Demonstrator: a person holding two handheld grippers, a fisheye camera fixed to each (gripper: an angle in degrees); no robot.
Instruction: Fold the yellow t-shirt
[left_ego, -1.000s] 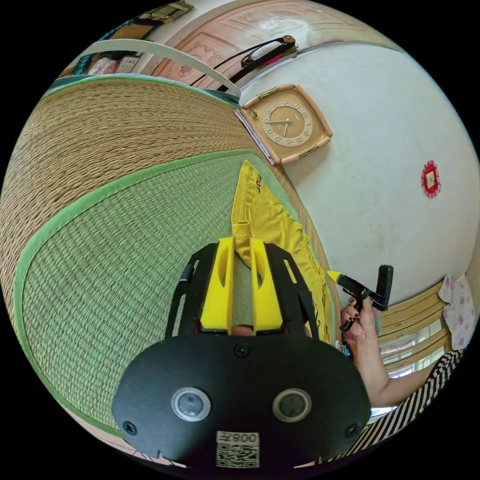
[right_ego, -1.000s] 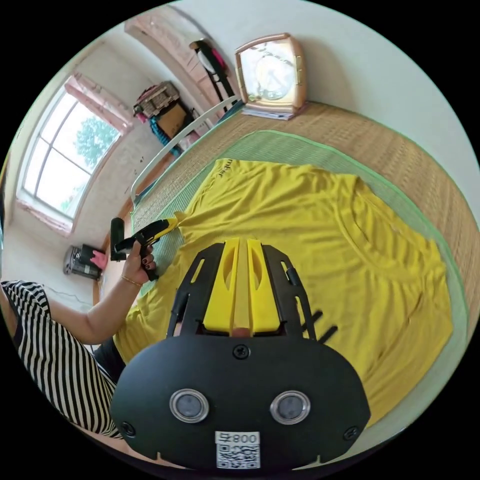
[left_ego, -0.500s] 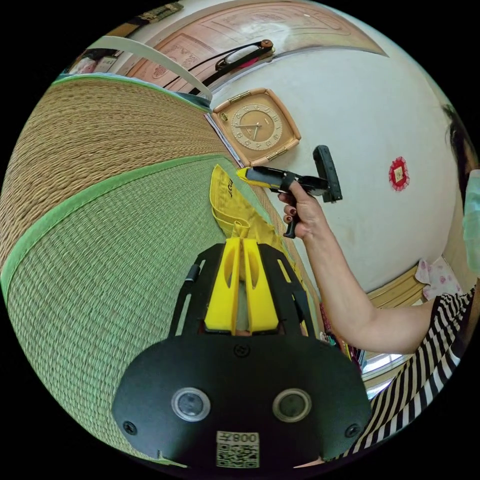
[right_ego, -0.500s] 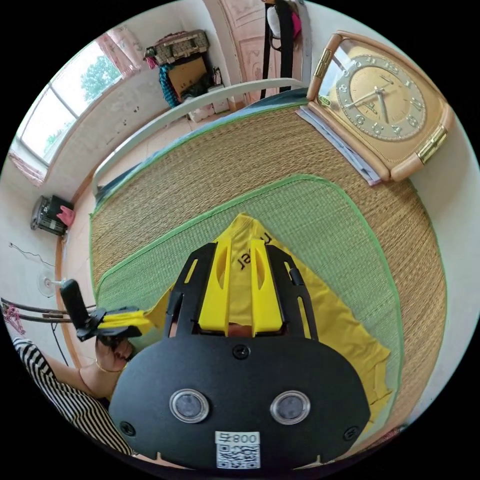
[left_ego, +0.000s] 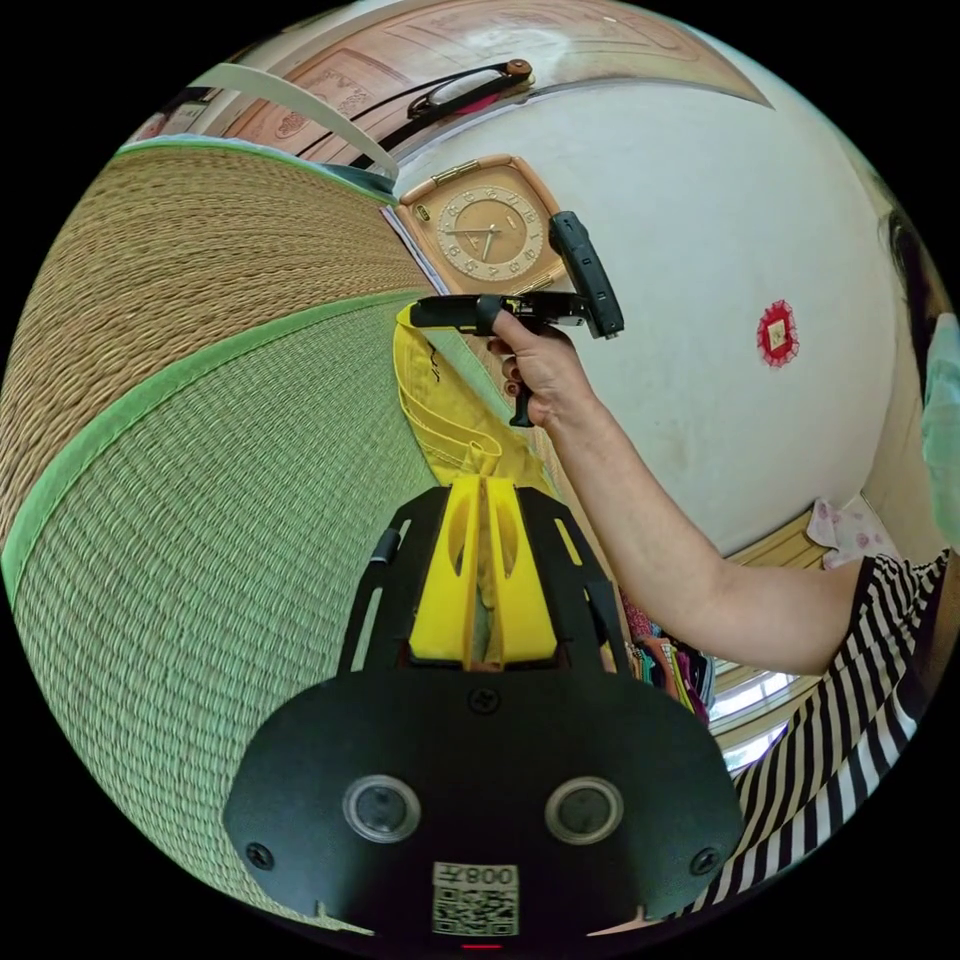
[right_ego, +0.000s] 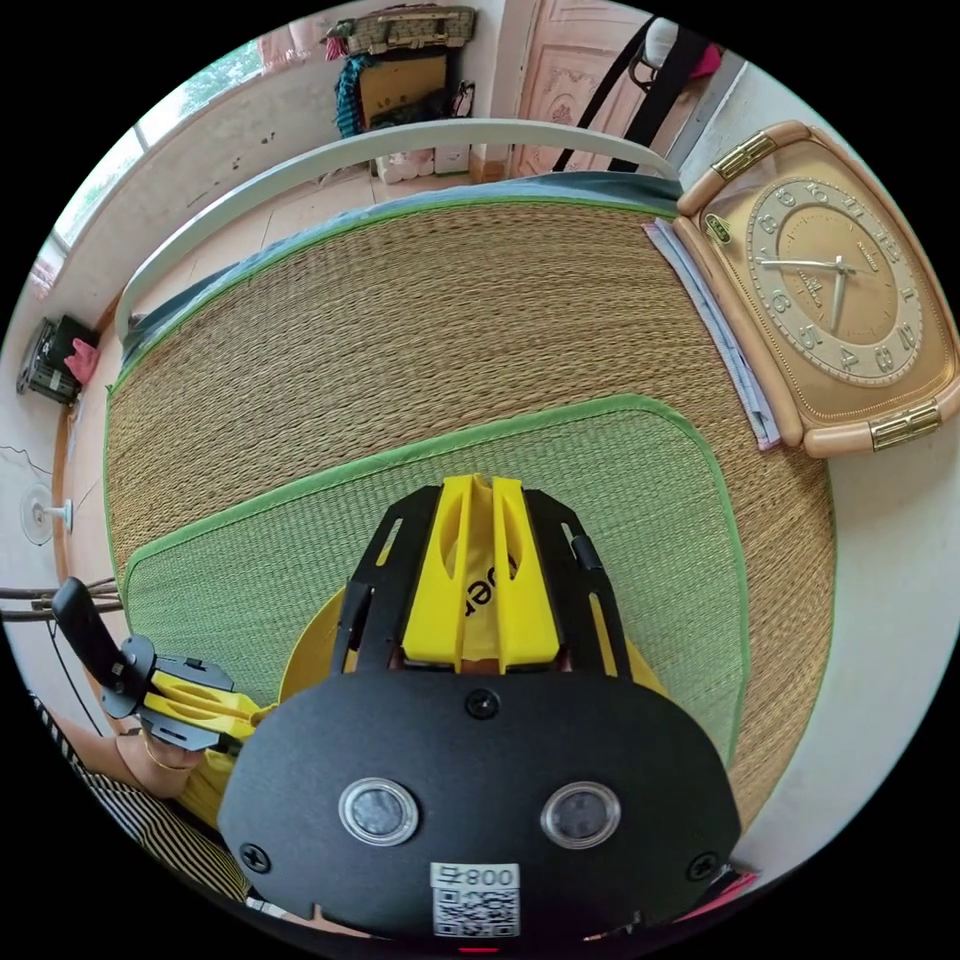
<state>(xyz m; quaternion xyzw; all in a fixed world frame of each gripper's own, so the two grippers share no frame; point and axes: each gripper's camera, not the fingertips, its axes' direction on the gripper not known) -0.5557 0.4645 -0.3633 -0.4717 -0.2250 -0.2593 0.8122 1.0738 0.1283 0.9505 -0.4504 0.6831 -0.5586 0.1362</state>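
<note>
a person in a striped top lifts a yellow t-shirt (left_ego: 440, 400) off a green mat (left_ego: 200, 560) that lies on a wider straw mat (right_ego: 400, 320). in the left gripper view, the left gripper (left_ego: 484, 490) has its jaws pressed together on a bunched edge of the shirt, while the right gripper (left_ego: 412, 316), held in a hand (left_ego: 545, 375), grips the cloth's far corner. in the right gripper view, the right gripper's jaws pinch yellow cloth between their tips. a clock (right_ego: 840, 290) leans against the white wall (left_ego: 720, 200).
</note>
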